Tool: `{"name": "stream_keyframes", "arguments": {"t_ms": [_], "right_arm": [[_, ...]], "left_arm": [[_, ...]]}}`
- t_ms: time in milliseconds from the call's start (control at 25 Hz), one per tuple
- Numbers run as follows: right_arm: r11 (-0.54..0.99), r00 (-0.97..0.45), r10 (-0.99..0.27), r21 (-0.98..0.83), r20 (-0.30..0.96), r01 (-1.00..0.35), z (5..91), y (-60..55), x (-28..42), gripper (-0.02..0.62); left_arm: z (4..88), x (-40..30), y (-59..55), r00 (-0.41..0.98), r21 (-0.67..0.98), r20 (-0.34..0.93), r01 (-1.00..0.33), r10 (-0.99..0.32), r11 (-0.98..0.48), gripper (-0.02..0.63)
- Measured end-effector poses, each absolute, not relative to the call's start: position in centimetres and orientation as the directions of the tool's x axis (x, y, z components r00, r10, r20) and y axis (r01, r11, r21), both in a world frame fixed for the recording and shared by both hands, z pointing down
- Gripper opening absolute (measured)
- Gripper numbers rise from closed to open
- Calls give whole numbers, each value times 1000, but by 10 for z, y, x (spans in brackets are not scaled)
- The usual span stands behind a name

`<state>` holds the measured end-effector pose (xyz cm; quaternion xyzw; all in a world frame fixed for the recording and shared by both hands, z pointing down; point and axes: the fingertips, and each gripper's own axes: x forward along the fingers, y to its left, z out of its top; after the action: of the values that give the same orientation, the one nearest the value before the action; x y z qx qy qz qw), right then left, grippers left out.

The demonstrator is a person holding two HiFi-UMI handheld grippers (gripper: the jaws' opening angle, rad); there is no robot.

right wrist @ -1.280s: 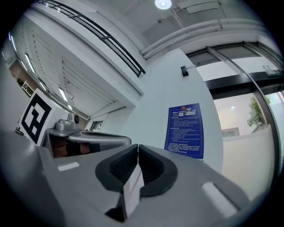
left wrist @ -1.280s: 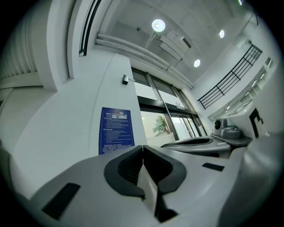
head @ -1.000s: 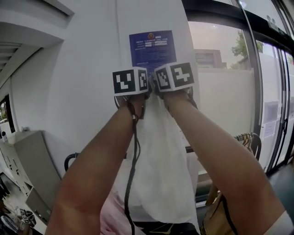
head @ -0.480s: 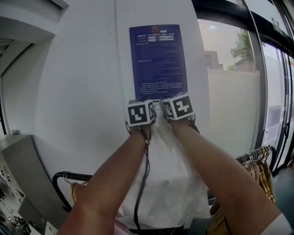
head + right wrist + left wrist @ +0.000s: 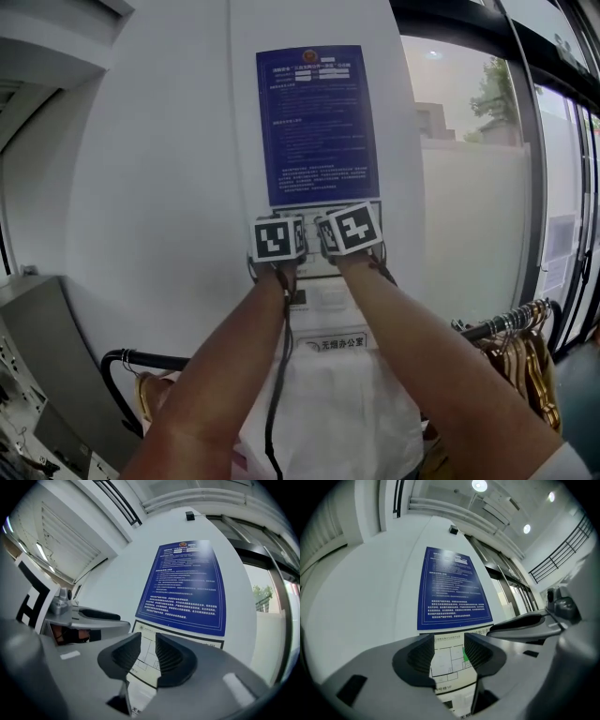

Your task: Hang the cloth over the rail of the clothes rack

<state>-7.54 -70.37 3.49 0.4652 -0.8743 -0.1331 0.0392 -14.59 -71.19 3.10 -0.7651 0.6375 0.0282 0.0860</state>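
The white cloth hangs between my forearms at the height of the black rack rail, which it covers there. Its top edge lies below both grippers. My left gripper and right gripper are side by side above it, pointing at the wall. In the left gripper view the left gripper has just been opening and is open, with only the wall sign showing in the gap. The right gripper shows a narrower gap, also with nothing in it.
A blue poster and a floor-plan sign are on the white wall straight ahead. Wooden hangers crowd the rail's right end, and a few more hang at its left bend. Tall windows run along the right.
Both grippers sank toward the rail, with the cloth hanging from them. Now the cloth is free of both and hangs lower, at rail height. The left jaws have spread apart.
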Motion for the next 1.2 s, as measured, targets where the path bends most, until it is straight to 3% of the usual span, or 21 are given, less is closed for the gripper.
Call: {"name": "stream_keyframes", "arguments": {"t_ms": [240, 680, 1200], "right_arm": [[551, -589, -804, 266, -86, -791, 20, -687, -78, 70], [580, -669, -723, 375, -171, -723, -3, -562, -73, 69], [658, -746, -633, 364, -208, -660, 113, -396, 23, 69]], "left_arm": [[15, -146, -694, 219, -111, -167, -973, -961, -203, 184], [-25, -129, -568, 405, -128, -269, -914, -874, -385, 184], [75, -125, -390, 392, -157, -310, -920, -866, -360, 184]]}}
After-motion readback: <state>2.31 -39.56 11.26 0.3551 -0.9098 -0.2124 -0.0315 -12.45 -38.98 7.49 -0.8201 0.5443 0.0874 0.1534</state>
